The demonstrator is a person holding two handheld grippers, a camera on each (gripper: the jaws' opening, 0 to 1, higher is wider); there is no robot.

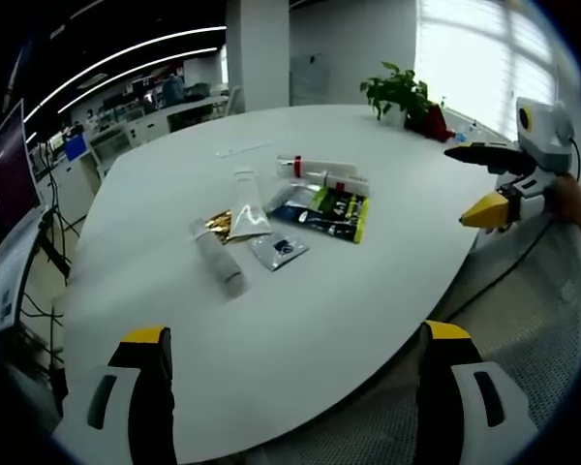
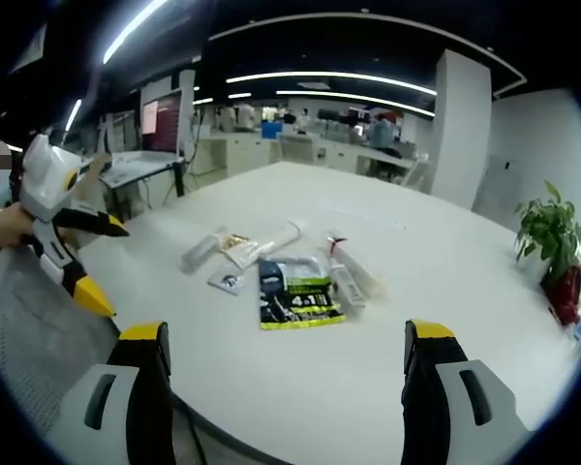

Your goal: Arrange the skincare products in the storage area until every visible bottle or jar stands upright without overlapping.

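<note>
On the round white table lies a loose heap of skincare items, all flat. A white tube with a red cap lies farthest, a clear tube and a grey tube lie to the left, and a dark packet with green print is on the right. A gold sachet and a silver sachet lie among them. My left gripper is open at the table's near edge, well short of the heap. My right gripper is open too, short of the dark packet and the white tubes.
A potted plant stands at the table's far edge. In the left gripper view the right gripper hovers off the table's right side. A monitor and desks stand to the left. Grey mesh lies below the table's edge.
</note>
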